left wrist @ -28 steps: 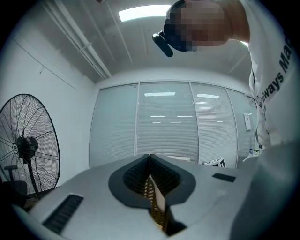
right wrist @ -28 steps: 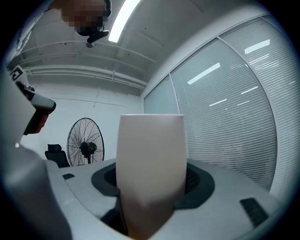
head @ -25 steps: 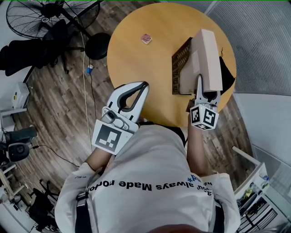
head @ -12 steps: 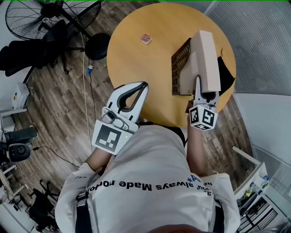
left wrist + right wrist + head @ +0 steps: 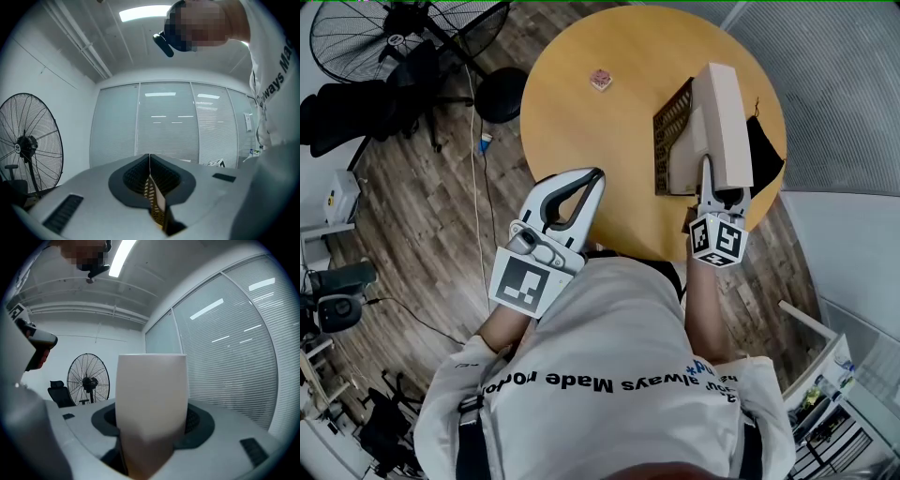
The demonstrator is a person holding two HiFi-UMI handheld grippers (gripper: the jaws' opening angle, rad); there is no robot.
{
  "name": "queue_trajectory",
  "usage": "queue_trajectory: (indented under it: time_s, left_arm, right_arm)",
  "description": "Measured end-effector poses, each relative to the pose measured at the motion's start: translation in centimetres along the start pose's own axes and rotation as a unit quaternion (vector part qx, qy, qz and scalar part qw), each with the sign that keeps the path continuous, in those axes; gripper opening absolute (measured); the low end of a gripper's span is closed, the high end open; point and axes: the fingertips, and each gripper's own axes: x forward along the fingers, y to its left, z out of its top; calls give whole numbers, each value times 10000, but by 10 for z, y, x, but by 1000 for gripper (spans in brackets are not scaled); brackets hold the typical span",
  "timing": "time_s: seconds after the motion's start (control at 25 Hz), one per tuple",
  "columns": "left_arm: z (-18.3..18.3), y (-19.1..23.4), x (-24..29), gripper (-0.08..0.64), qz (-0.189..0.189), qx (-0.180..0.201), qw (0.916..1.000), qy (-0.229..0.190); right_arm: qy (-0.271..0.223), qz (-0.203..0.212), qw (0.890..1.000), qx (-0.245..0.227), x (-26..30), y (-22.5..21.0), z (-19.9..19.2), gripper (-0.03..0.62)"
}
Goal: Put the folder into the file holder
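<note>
A thick beige folder (image 5: 724,117) stands upright over the right side of the round wooden table (image 5: 600,131). My right gripper (image 5: 711,180) is shut on its near bottom end. In the right gripper view the folder (image 5: 151,394) fills the middle, and the right gripper (image 5: 151,425) has a jaw on each side of it. The dark mesh file holder (image 5: 673,120) stands directly left of the folder, against its side. My left gripper (image 5: 596,176) is shut and holds nothing, hovering at the table's near edge. In the left gripper view the left gripper (image 5: 150,159) shows its tips meeting.
A small pink object (image 5: 601,80) lies on the far side of the table. A dark shape (image 5: 765,150) sits right of the folder. On the wooden floor to the left stand a fan (image 5: 394,37), a black chair (image 5: 356,108) and a round black base (image 5: 501,94).
The right gripper and the folder have crept slightly away from me. The left gripper has not moved.
</note>
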Motion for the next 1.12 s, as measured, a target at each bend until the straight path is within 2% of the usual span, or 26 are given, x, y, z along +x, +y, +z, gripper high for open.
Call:
queue_trajectory:
  time_s: [1.12]
  left_arm:
    - [1, 3, -2, 25, 6, -49, 10000, -79]
  right_arm:
    - [324, 11, 9994, -87, 0, 3, -19, 291]
